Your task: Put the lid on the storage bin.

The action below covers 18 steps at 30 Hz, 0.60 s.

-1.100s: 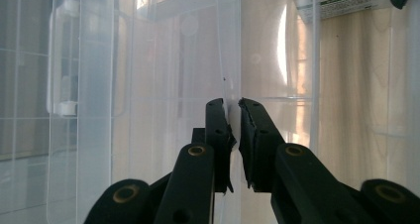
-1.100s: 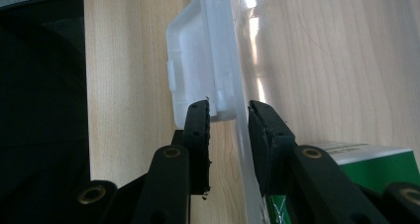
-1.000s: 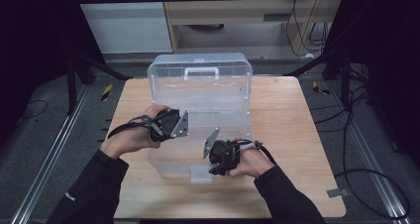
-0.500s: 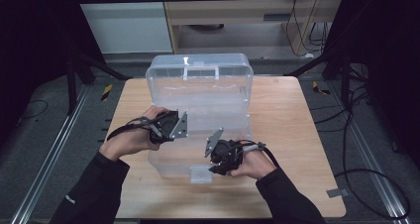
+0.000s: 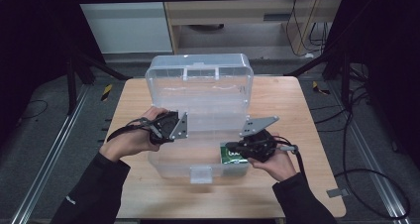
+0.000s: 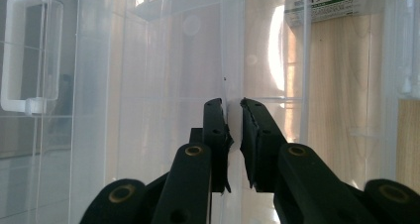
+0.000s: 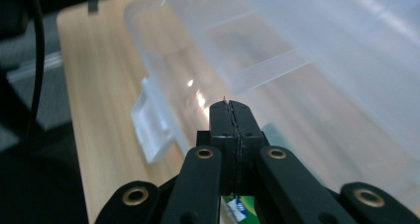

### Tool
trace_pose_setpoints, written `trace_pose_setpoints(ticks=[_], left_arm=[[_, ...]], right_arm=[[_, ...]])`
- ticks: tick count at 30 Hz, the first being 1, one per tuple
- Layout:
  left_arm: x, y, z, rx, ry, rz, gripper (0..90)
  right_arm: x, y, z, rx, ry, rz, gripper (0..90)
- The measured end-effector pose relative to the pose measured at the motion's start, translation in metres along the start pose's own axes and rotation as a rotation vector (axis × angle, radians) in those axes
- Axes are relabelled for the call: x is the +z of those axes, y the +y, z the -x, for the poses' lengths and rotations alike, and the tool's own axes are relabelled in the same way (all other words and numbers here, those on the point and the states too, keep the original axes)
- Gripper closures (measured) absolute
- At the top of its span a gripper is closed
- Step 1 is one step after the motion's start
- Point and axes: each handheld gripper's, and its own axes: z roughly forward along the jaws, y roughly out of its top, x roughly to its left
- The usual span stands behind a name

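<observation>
Clear plastic box (image 5: 198, 130) sat mid-surface, lid up at the far side. Left tongs (image 6: 233, 135) pinched its left wall. Right tongs (image 7: 232, 116), having just closed, were pressed together, empty, over a green packet (image 5: 232, 153) in the near right corner. Risk: thin wall could slip free, lid drop. Wooden surface (image 5: 307, 115); dark room, cables on floor.

We see a dim room around a lit table (image 5: 307, 110); glare whitens the clear box (image 6: 163, 60) in the left gripper view, and the box blurs in the right gripper view.
</observation>
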Motion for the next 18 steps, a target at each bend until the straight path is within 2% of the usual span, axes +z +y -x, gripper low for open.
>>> trace_pose_setpoints(ticks=[4,5,6,9,12,13,15,18], left_arm=[[0.0,0.0,0.001,-0.002,0.003,0.003,80.3],[0.0,0.0,0.001,-0.002,0.002,0.003,80.3],[0.0,0.0,0.001,-0.003,0.002,0.003,80.3],[0.0,0.0,0.001,-0.002,0.003,0.003,80.3],[0.0,-0.001,0.002,-0.004,0.001,0.005,80.3],[0.0,-0.001,0.002,-0.006,0.0,0.006,80.3],[0.0,-0.001,0.003,-0.006,-0.003,0.008,80.2],[0.0,-0.002,0.003,-0.01,-0.011,0.011,80.3]], right_arm=[[-0.016,-0.001,0.006,0.038,-0.021,0.093,90.0],[-0.023,0.0,0.009,0.059,-0.037,0.141,90.0],[-0.023,0.0,0.009,0.059,-0.037,0.141,90.0],[-0.03,0.001,0.015,0.094,-0.062,0.196,90.0],[-0.033,0.003,0.02,0.111,-0.095,0.226,90.0],[-0.034,0.005,0.025,0.124,-0.123,0.244,90.0],[-0.034,0.006,0.027,0.131,-0.138,0.257,90.0],[-0.034,0.009,0.039,0.175,-0.18,0.285,90.0]])
